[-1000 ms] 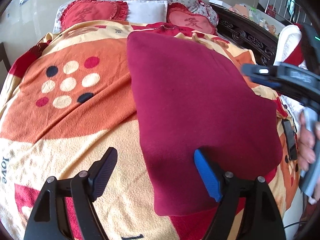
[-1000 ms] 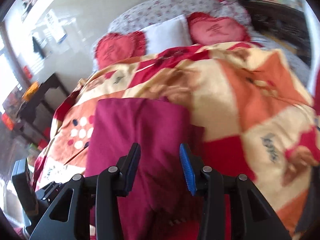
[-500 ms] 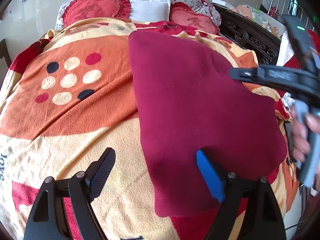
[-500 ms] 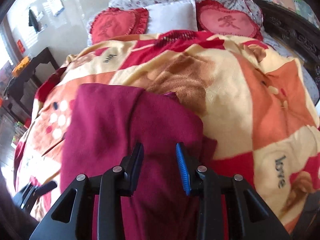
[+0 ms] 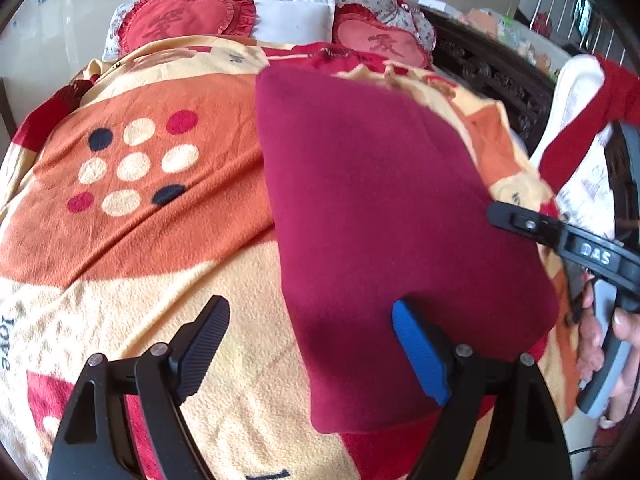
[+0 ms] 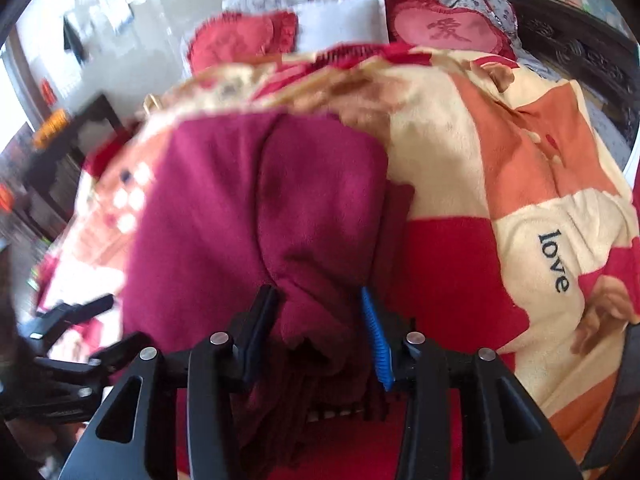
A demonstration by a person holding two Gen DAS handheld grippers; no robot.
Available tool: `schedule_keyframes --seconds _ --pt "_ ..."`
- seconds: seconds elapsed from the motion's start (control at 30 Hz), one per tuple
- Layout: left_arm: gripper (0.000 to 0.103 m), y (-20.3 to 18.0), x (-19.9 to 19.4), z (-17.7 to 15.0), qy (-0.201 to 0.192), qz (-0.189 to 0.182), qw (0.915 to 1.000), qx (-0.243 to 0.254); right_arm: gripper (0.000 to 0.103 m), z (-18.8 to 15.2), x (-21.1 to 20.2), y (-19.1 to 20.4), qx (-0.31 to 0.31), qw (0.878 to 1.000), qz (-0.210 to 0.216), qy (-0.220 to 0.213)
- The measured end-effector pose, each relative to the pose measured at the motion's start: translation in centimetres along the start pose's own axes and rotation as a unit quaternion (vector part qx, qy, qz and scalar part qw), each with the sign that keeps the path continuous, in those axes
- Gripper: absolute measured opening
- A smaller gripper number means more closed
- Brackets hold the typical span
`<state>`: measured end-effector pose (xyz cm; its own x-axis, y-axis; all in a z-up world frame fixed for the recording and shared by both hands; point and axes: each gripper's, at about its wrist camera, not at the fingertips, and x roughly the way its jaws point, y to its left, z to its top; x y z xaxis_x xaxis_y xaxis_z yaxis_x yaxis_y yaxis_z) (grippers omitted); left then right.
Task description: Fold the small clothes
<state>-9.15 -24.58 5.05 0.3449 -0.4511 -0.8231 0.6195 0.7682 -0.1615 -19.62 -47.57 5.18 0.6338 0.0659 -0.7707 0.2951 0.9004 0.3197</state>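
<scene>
Opening on a bunched fold of the maroon garment (image 6: 240, 220), at the right gripper (image 6: 317, 294), with cloth filling the gap and touching both pads. Gaped wide and empty at the left gripper (image 5: 310, 306): black finger over bare blanket (image 5: 140, 240), blue finger over the garment's near corner, the cloth's left edge passing up between the two. Could not tell whether either finger touched fabric.

Lay flat and smooth in the left wrist view, from lower centre up to upper centre of the frame, long axis pointing away from both pairs of jaws toward the pillows. Looked partly folded, with a crease running lengthwise in the right wrist view. Sat directly ahead of and under both tools, near hem at the bottom of each frame. Judged the right hand (image 5: 596, 344) the closer one, being already in the cloth at its right border; judged the left well placed for the opposite near corner.

Rested on a fleece blanket of orange, cream and red with dots at left. Beyond, at top of frame, red heart cushions (image 5: 180, 20), a white pillow (image 5: 294, 20), and a dark carved bed frame (image 5: 492, 76) at upper right.
</scene>
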Motion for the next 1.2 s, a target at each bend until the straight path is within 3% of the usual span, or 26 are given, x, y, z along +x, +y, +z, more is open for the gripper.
schedule_keyframes --seconds 0.13,0.3,0.43,0.57,0.6,0.67,0.7,0.77,0.83,1.0,1.2 --pt "0.093 1.6 -0.1 1.3 -0.002 -0.048 0.9978 -0.045 0.052 0.2 -1.3 -2.2 0.032 0.999 0.026 -0.028" --pt "0.093 1.6 2.0 2.2 0.018 -0.088 0.9943 -0.057 0.057 0.4 0.9 -4.7 0.084 0.992 0.089 -0.008" --pt "0.095 1.4 3.7 2.5 0.037 -0.126 0.9887 -0.073 0.062 0.9 3.2 -5.4 0.114 0.988 0.107 0.004" --pt "0.097 1.4 5.1 2.5 0.050 -0.134 0.9855 -0.091 0.063 1.0 5.3 -5.3 0.138 0.979 0.147 0.021" --pt "0.096 1.5 5.2 2.5 0.051 -0.137 0.9847 -0.095 0.063 1.0 5.6 -5.2 0.139 0.979 0.150 0.021" --pt "0.087 1.3 4.8 2.6 0.051 -0.138 0.9847 -0.093 0.037 1.2 5.5 -4.6 0.137 0.978 0.155 0.021" --pt "0.083 1.1 4.3 2.6 0.047 -0.131 0.9864 -0.088 0.035 1.3 5.2 -4.2 0.134 0.979 0.153 0.021" --pt "0.070 0.9 3.2 2.6 0.038 -0.120 0.9892 -0.075 0.017 1.7 4.1 -2.9 0.109 0.987 0.120 0.009" --pt "0.067 0.7 2.0 2.7 0.032 -0.115 0.9904 -0.069 0.013 2.0 2.7 -1.8 0.095 0.990 0.109 -0.005" --pt "0.066 1.8 -3.2 1.7 0.013 -0.091 0.9938 -0.062 0.011 2.2 0.0 0.8 0.090 0.985 0.145 0.001" --pt "0.067 5.1 -8.1 -3.0 0.013 -0.039 0.9963 -0.076 0.012 -0.2 0.1 5.4 0.079 0.976 0.201 0.034"
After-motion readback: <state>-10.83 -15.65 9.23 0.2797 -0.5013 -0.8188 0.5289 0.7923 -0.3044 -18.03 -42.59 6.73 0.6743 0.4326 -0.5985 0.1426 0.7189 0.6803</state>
